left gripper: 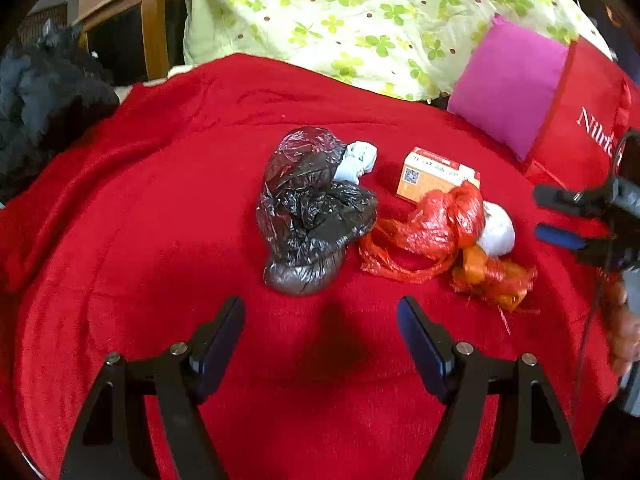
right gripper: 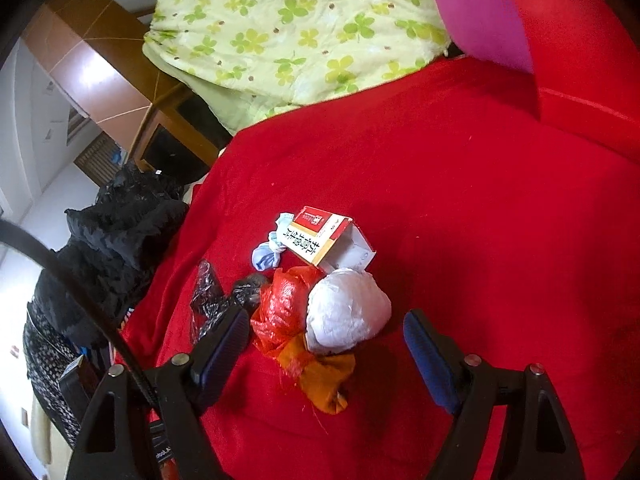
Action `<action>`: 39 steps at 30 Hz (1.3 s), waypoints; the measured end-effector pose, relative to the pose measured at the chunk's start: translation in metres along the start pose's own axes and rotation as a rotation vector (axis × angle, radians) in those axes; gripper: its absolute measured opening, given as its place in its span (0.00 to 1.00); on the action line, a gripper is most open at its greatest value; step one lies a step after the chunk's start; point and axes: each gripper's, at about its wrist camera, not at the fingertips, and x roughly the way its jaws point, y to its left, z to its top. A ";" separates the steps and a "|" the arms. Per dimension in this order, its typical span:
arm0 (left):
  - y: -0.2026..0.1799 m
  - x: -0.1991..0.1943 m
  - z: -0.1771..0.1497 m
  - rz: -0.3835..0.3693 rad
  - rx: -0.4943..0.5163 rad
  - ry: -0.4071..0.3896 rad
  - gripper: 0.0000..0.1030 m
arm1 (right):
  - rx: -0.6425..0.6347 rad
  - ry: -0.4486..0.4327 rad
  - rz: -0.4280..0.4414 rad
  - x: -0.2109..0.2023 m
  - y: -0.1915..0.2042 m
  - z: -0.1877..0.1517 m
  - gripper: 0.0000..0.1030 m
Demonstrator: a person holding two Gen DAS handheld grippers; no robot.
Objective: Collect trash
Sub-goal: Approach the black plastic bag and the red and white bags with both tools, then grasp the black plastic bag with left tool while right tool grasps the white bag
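From your left wrist, the left hand-held gripper (left gripper: 322, 322) is spread and holds nothing. At twelve o'clock lies the black bag (left gripper: 314, 210) on the red blanket (left gripper: 140, 200); at one o'clock the red bag (left gripper: 440, 228), box (left gripper: 434, 176) and white wad (left gripper: 498, 230). Nothing looks collected yet.

From your right wrist, the right hand-held gripper (right gripper: 326, 334) is spread too, with the white wad (right gripper: 348, 310) and red bag (right gripper: 282, 308) between its fingers, ungripped. The box (right gripper: 320, 236) sits at twelve o'clock. All pieces remain.

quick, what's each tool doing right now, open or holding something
Left tool: open, holding nothing, short of the black bag.
Right tool: open, holding nothing, fingers either side of the white wad.
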 end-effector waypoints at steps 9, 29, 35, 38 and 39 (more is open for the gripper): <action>0.011 0.026 0.024 -0.012 -0.019 -0.002 0.76 | 0.062 0.056 -0.008 0.031 -0.012 0.007 0.67; 0.026 0.067 0.040 -0.085 -0.084 0.044 0.75 | 0.055 0.092 -0.053 0.058 -0.014 0.011 0.56; 0.028 0.074 0.038 -0.126 -0.095 0.073 0.54 | 0.034 0.084 -0.080 0.060 -0.015 0.009 0.43; 0.029 0.074 0.037 -0.141 -0.104 0.071 0.48 | 0.025 0.075 -0.084 0.057 -0.013 0.008 0.42; 0.031 0.073 0.037 -0.144 -0.109 0.069 0.47 | 0.021 0.071 -0.083 0.055 -0.012 0.008 0.42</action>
